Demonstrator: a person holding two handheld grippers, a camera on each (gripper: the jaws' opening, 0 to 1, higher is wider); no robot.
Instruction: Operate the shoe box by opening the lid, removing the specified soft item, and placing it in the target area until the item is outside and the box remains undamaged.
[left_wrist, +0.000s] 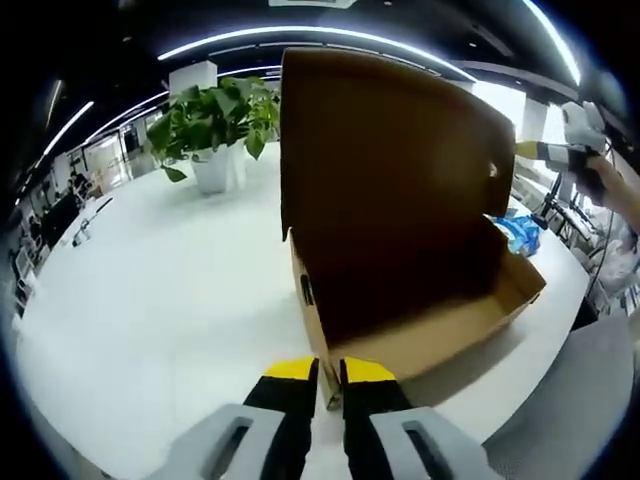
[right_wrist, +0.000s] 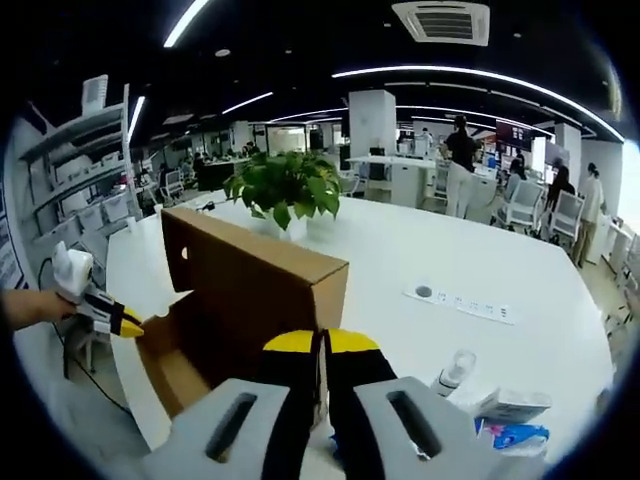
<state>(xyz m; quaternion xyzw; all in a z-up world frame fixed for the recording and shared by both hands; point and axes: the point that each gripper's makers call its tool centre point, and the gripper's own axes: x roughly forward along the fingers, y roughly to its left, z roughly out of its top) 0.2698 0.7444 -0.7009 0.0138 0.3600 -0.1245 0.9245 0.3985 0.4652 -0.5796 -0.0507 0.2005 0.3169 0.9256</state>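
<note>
lid (left_wrist: 390, 180) up | I've got both hand-held grippers (left_wrist: 330, 375) (right_wrist: 322, 350) pinching shoe box (right_wrist: 250, 290) walls | risk: opposing pulls tear cardboard

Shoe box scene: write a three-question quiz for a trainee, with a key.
1. True or false: the brown cardboard shoe box has its lid shut.
2. What stands on the white table beyond the box? A) green potted plant B) lamp C) kettle
3. Fill in: the left tool clamps the box's ___.
Key: 1 false; 2 A; 3 corner.
</note>
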